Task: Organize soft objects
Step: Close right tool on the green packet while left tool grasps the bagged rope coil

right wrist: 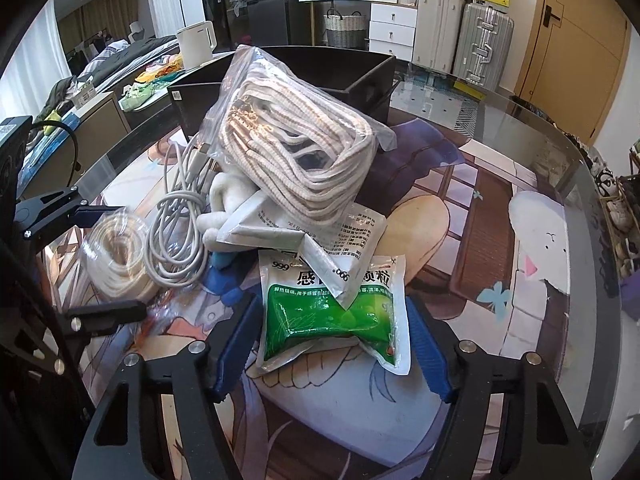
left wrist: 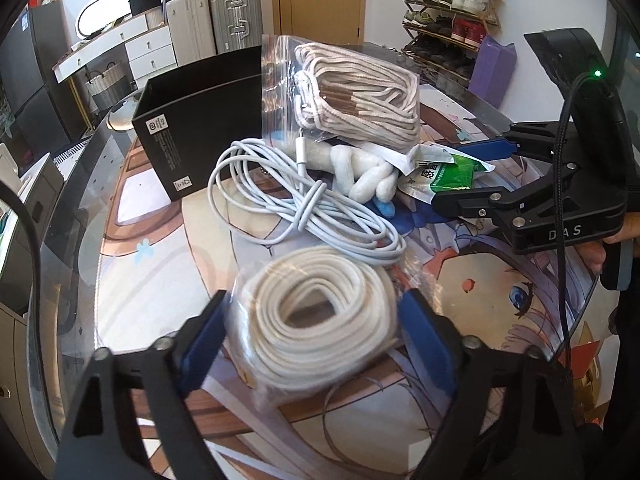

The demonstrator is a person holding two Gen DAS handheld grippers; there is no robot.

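A bagged coil of white rope (left wrist: 320, 320) lies on the table between the open jaws of my left gripper (left wrist: 312, 344); it also shows in the right wrist view (right wrist: 120, 256). My right gripper (right wrist: 332, 344) is open around a green and white medicine pouch (right wrist: 332, 316), seen from the left wrist as well (left wrist: 448, 172). A zip bag of brown-striped cord (right wrist: 304, 152) leans on a black open box (left wrist: 192, 120). A white charging cable (left wrist: 304, 208) and a white soft toy (left wrist: 368, 176) lie between them.
The round glass table (right wrist: 560, 208) carries a cartoon-print mat. A white kettle (right wrist: 196, 44) stands behind the box (right wrist: 360, 76). Suitcases (left wrist: 236, 16), drawers and a shoe rack (left wrist: 448, 12) stand beyond the table.
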